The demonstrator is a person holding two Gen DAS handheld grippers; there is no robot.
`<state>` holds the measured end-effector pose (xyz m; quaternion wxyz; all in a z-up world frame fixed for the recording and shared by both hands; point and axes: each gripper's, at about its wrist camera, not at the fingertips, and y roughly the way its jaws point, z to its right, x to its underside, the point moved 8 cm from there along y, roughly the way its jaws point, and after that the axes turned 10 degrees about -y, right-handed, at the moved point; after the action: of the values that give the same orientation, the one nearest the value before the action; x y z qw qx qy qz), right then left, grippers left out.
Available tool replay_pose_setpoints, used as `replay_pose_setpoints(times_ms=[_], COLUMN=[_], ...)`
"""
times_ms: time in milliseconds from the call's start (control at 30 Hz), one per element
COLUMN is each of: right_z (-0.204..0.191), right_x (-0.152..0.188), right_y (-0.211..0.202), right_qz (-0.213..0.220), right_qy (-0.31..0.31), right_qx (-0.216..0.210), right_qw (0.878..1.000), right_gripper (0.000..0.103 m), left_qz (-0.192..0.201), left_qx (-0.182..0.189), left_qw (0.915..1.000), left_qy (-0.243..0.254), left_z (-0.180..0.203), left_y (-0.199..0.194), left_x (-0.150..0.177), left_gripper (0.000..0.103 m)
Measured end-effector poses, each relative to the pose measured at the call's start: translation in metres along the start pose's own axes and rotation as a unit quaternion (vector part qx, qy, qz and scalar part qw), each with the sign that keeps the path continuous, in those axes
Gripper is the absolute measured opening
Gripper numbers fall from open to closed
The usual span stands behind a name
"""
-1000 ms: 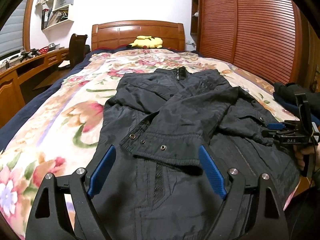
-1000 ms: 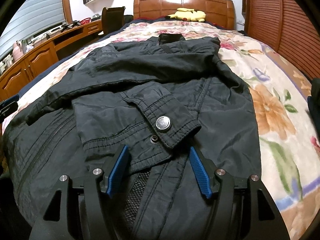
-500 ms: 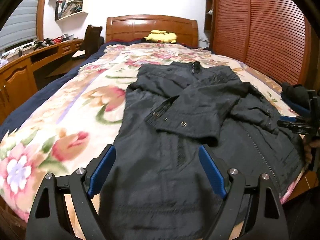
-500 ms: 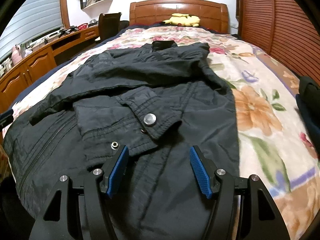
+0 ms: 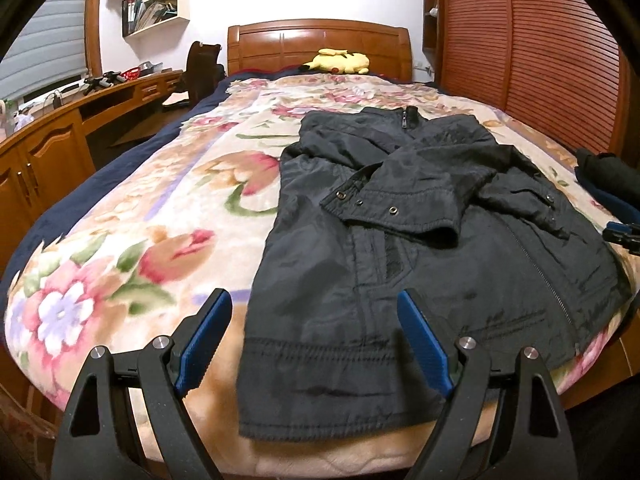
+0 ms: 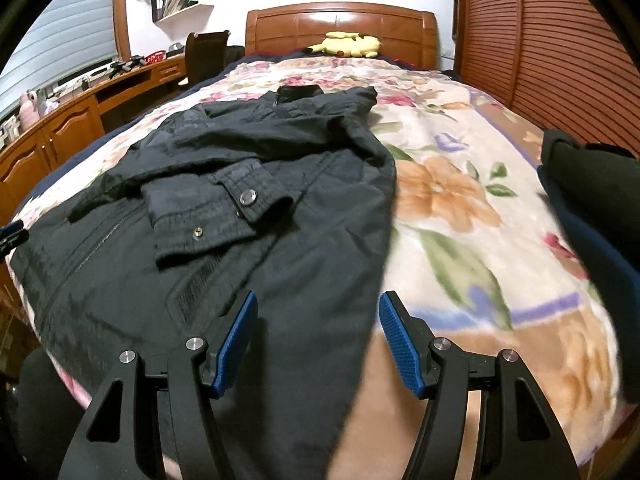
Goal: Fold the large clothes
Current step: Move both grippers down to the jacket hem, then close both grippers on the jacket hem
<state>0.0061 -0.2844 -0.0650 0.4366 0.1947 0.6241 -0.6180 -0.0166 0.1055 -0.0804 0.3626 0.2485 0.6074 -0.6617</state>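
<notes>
**Ana:** Right wrist view was smeared along the near bed [image 6: 500, 280] edge, and a dark bundle [image 6: 588, 200] at three o'clock was cut off by the frame, so I couldn't tell what it was.

**Ben:** And the jacket [image 6: 280, 248]?

**Ana:** It lay flat on the floral blanket, collar toward the headboard at twelve o'clock, both sleeves folded across its chest. Its hem ran out of sight under the right gripper [image 6: 318, 340], whose jaws stood apart and empty, the jacket's side edge between them.

**Ben:** In the left wrist view?

**Ana:** The jacket [image 5: 420, 260] spread from twelve to two o'clock. The left gripper [image 5: 314, 340] hung over its near hem corner, jaws wide, holding nothing. At three o'clock only a sliver of the other gripper showed, clipped by the frame.
</notes>
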Motion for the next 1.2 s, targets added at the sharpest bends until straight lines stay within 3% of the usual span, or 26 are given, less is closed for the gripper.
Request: replay_pose_setpoints(times_ms=[133,567,833,1033,1200], right_z=[0.003,-0.008,-0.014,-0.022,-0.03], right_x=[0.004,0.013,0.026,0.039,0.045], right_y=[-0.014,-0.021,-0.01,-0.024,-0.027], right_qz=[0.008,0.003,-0.024,-0.018,-0.023], right_qy=[-0.002,-0.03,-0.029,-0.026,-0.039], right_qx=[-0.006,-0.027,-0.027,-0.033,-0.034], right_qw=[1.0,0.999,0.999,0.999,0.998], right_gripper=[0.065,0.065,0.065,0.065,0.065], left_qz=[-0.01,-0.026,-0.024,-0.021,-0.021], left_qx=[-0.005,-0.006,0.0,0.008,0.017], left_qw=[0.9999,0.9994,0.9993,0.9991,0.999], left_qy=[-0.012,-0.024,-0.029,-0.035,-0.035], left_z=[-0.009,-0.022,-0.023,-0.025,-0.022], left_y=[0.001,0.001,0.001,-0.001,-0.003], left_x=[0.01,0.024,0.028,0.032,0.033], left_gripper=[0.085,0.064,0.062,0.06,0.05])
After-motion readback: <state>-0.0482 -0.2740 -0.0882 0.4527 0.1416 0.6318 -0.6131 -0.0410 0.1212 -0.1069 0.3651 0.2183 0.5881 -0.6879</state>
